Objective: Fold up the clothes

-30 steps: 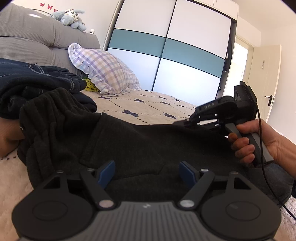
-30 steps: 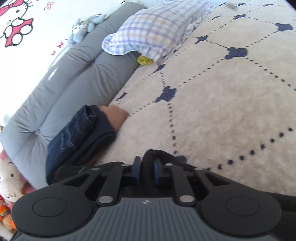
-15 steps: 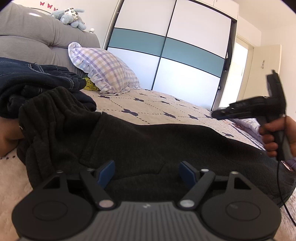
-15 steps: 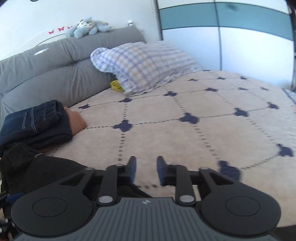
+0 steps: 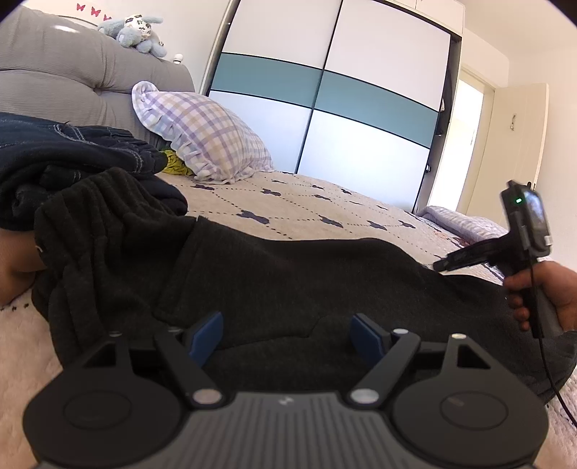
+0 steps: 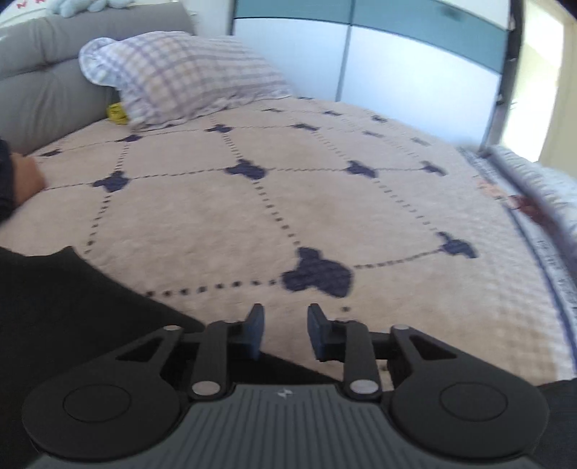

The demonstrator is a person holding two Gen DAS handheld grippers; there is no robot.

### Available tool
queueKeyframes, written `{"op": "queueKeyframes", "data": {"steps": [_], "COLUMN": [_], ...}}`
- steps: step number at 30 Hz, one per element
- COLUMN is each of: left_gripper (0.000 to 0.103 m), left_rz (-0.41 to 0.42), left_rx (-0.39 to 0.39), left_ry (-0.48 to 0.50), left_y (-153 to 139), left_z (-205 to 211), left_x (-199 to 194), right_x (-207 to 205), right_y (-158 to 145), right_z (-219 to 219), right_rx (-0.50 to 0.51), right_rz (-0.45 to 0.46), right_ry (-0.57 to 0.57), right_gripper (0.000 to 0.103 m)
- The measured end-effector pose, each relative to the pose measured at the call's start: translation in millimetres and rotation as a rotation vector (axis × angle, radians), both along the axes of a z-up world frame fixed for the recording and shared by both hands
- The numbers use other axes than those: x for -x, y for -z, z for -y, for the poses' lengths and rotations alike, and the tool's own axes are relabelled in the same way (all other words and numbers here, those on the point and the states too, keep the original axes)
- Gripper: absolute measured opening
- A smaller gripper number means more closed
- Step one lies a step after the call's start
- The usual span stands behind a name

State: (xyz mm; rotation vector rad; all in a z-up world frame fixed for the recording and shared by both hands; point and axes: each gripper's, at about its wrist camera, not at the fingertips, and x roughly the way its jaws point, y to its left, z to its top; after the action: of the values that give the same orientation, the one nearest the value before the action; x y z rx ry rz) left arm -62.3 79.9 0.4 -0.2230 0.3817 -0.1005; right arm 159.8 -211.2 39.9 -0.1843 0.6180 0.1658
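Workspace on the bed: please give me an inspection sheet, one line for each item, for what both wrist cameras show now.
Surface: beige bedspread with dark blue motifs and dotted lines.
Job's things: black garment spread flat across the near bed; dark jeans piled at far left.
Clutter: checked pillow against the grey headboard, yellow item beside it, plush toy on top of the headboard.
Grippers: left gripper open over the garment, nothing between its fingers; right gripper closing on nothing, held clear of the cloth.
Cables: black cable hanging from the right gripper's handle.
Surroundings: sliding wardrobe, open door.
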Motion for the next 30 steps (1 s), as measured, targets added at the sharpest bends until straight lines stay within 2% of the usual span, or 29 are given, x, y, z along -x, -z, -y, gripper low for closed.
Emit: {"op": "queueKeyframes", "data": {"steps": [2, 3, 4, 7, 9, 11, 13, 15, 16, 18, 19, 20, 21, 22, 24, 25, 26, 27, 28, 30], "left_gripper": [0.08, 0.08, 0.08, 0.08, 0.08, 0.08, 0.08, 0.08, 0.08, 0.08, 0.08, 0.081, 0.081, 0.081, 0.083, 0.085, 0.086, 0.087, 0.089, 0.092], "left_rz": [0.0, 0.0, -0.001, -0.002, -0.004, -0.005, -0.007, -0.009, -0.01, -0.013, -0.015, -0.016, -0.017, -0.018, -0.023, -0.027, -0.032, -0.036, -0.041, -0.05], "left_rx": [0.0, 0.0, 0.0, -0.002, -0.004, -0.008, -0.015, -0.019, -0.02, -0.026, -0.03, -0.032, -0.032, -0.033, -0.041, -0.047, -0.053, -0.061, -0.071, -0.084], "left_ry": [0.0, 0.0, 0.0, 0.001, 0.0, -0.001, -0.003, -0.004, -0.004, -0.006, -0.007, -0.007, -0.006, -0.005, -0.001, 0.002, 0.005, 0.008, 0.012, 0.022], "left_y": [0.0, -0.1, 0.0, 0.1, 0.2, 0.4, 0.4, 0.3, 0.3, 0.2, 0.2, 0.2, 0.1, -0.1, -0.9, -1.2, -1.6, -2.0, -2.4, -2.5], "left_z": [-0.1, 0.0, 0.2, 0.6, 0.7, 1.5, 2.4, 2.7, 2.9, 3.9, 4.7, 5.1, 5.1, 5.2, 6.5, 7.6, 8.6, 10.2, 11.8, 13.8], "left_x": [-0.5, -0.5, -0.5, -0.7, -0.9, -0.9, -1.2, -1.6, -1.8, -2.3, -2.4, -2.6, -2.7, -2.9, -3.6, -4.2, -4.8, -5.3, -5.9, -7.5], "right_x": [13.1, 19.3, 24.5, 27.5, 23.0, 20.8, 25.6, 37.4, 45.2, 70.0, 91.8, 114.1, 138.5, 161.0, 181.2, 189.2, 200.0, 210.8, 221.5, 242.2], "right_y": [-15.1, -19.3, -18.8, 4.3, 15.9, 16.1, 15.4, 18.9, 19.5, 9.4, 1.0, -6.6, -9.6, -11.6, 1.6, 13.7, 22.5, 31.4, 38.7, 35.9], "right_z": [17.3, 21.0, 19.8, 13.2, 46.6, 106.8, 157.3, 208.8, 234.9, 265.1, 270.0, 273.7, 270.0, 265.7, 247.3, 240.2, 242.1, 243.9, 246.7, 262.1], "right_rx": [-0.154, -0.221, -0.233, -0.061, -0.079, -0.246, -0.245, -0.238, -0.274, -0.312, -0.346, -0.383, -0.436, -0.481, -0.451, -0.417, -0.425, -0.433, -0.45, -0.575], "right_rz": [0.026, 0.011, -0.018, -0.092, -0.097, -0.095, -0.079, -0.064, -0.072, -0.04, 0.012, 0.061, 0.095, 0.118, 0.028, -0.023, -0.018, -0.013, -0.007, 0.013], "right_ry": [-0.056, -0.113, -0.166, -0.199, -0.146, -0.085, 0.039, 0.14, 0.2, 0.393, 0.452, 0.495, 0.444, 0.392, 0.305, 0.315, 0.344, 0.373, 0.405, 0.504], "right_gripper": [0.025, 0.025, 0.025, 0.025, 0.022, 0.005, 0.0, 0.0, 0.0, 0.0, 0.013, 0.022, 0.041, 0.055, 0.059, 0.059, 0.055, 0.043, 0.035, 0.027]}}
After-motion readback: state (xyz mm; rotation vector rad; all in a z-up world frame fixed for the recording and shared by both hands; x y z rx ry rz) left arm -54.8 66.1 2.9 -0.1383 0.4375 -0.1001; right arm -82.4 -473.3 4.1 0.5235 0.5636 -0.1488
